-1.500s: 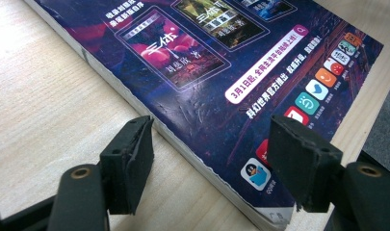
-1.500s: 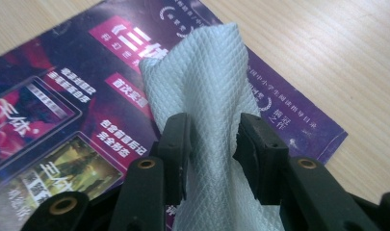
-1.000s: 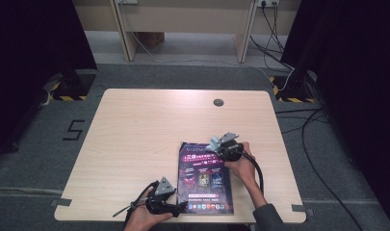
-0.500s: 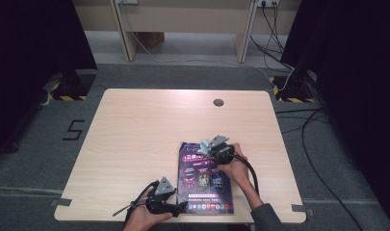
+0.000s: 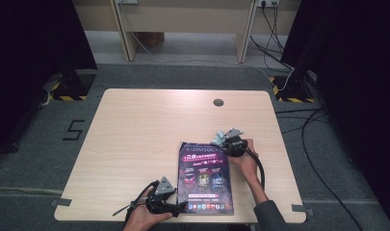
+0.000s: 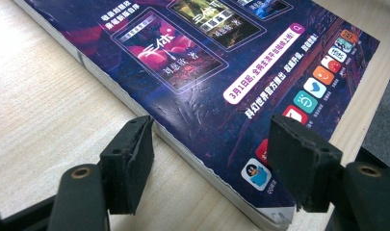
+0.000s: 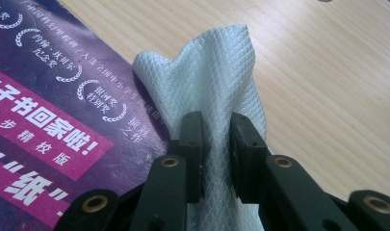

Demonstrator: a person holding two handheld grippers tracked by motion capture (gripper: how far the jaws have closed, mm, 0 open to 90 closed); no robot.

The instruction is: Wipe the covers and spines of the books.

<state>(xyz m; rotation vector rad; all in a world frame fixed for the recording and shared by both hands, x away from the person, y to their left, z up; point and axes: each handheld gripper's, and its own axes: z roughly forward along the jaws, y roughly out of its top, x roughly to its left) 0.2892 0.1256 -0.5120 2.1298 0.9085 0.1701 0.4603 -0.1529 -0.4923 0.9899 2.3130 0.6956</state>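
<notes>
A book with a dark purple cover [image 5: 204, 178] lies flat near the front edge of the wooden table [image 5: 144, 125]. At its front left corner my left gripper [image 5: 179, 207] is open. In the left gripper view its jaws [image 6: 212, 130] straddle the book's [image 6: 192, 57] long edge, one by the edge on the table, the other over the cover. At the book's far right corner my right gripper [image 5: 225, 142] is shut on a white quilted cloth [image 7: 212, 82]. The cloth rests where the cover [image 7: 48, 120] meets the bare wood.
A round cable hole [image 5: 218, 102] sits near the table's far edge. Black cables [image 5: 298, 130] run over the grey floor at the right. Desk legs [image 5: 244, 33] stand behind, and a taped figure 5 [image 5: 73, 130] marks the floor at the left.
My right gripper slid the cloth a little left over the book's far right corner, then back right and slightly farther away. The left gripper and the book stayed put.
</notes>
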